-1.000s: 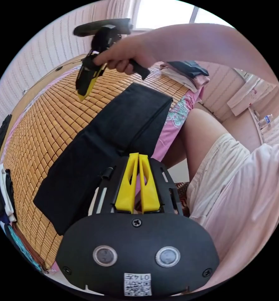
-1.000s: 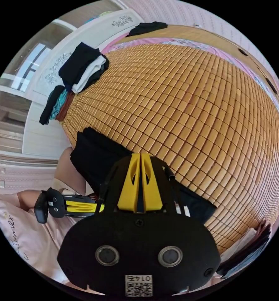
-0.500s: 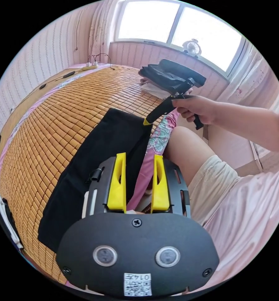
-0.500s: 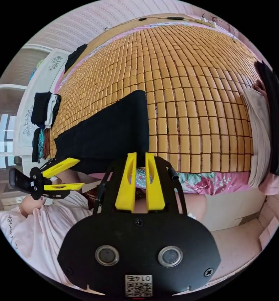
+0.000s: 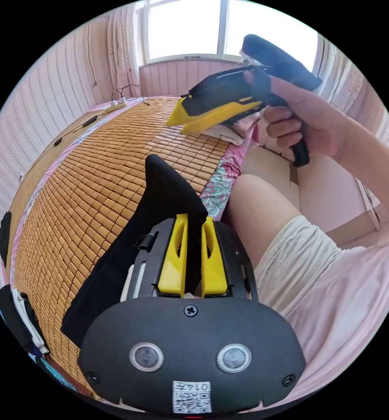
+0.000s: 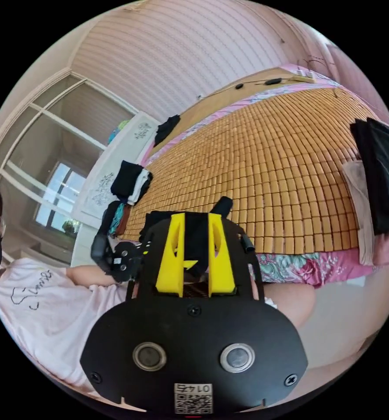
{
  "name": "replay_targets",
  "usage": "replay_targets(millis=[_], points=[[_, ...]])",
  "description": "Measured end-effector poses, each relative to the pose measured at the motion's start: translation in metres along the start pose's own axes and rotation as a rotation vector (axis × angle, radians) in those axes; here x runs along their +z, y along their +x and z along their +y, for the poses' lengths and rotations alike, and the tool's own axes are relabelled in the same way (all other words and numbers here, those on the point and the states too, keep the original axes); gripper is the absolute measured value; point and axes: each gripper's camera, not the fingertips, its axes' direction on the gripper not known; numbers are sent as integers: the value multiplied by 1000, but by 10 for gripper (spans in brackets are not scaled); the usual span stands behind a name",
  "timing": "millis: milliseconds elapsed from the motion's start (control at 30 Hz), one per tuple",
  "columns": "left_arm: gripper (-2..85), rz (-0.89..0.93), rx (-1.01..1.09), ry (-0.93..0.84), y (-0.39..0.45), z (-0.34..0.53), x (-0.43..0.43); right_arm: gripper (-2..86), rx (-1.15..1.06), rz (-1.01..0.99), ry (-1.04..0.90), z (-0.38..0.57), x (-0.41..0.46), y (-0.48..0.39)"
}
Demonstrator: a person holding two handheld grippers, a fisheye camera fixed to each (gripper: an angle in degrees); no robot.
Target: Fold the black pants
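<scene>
The black pants (image 5: 115, 253) lie as a long folded strip on the bamboo mat (image 5: 85, 175) near the bed's edge. My left gripper (image 5: 193, 225) is shut on the strip's near edge. The cloth there is pulled up into a peak (image 5: 159, 168). A hand holds my right gripper (image 5: 181, 120) in the air above the mat, clear of the pants. In the right gripper view its jaws (image 6: 196, 216) stand open and grip nothing. The pants (image 6: 196, 238) show behind them, beside the left gripper's black body (image 6: 120, 262).
A stack of folded clothes (image 6: 378, 183) sits at one end of the bed, and more stacks (image 6: 131, 179) lie at the other. A power strip with cables (image 5: 115, 94) lies by the far wall. The person's bare leg (image 5: 264, 210) is against the bed's edge.
My left gripper has gone from open to shut on the pants' edge and pulled it up. My right gripper has risen off the pants' end and opened wider.
</scene>
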Motion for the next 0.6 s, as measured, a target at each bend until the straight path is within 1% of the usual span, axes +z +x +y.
replay_targets(millis=[33,100,133,167,200,267,333,433,500,600], points=[[52,-3,14,-5,2,0,0,160,69,-11,-49,-1,10,21],[52,-5,63,-10,7,2,-2,161,138,-77,-134,2,29,47],[52,-4,72,-10,7,3,-3,133,186,-142,-156,5,39,61],[52,0,83,-8,7,4,-4,120,199,-171,-164,7,42,67],[51,9,93,-2,7,5,-6,85,246,-178,-178,10,46,78],[49,1,88,28,3,5,-10,56,293,-193,-143,15,39,93],[49,20,65,83,-5,1,-20,40,326,-343,-55,20,19,112],[48,49,44,212,-18,-13,-42,34,288,-460,61,16,-16,122],[47,76,8,306,-31,-19,-57,34,227,-450,93,7,-35,115],[48,94,-82,405,-56,-3,-78,40,108,-422,61,-12,-41,85]])
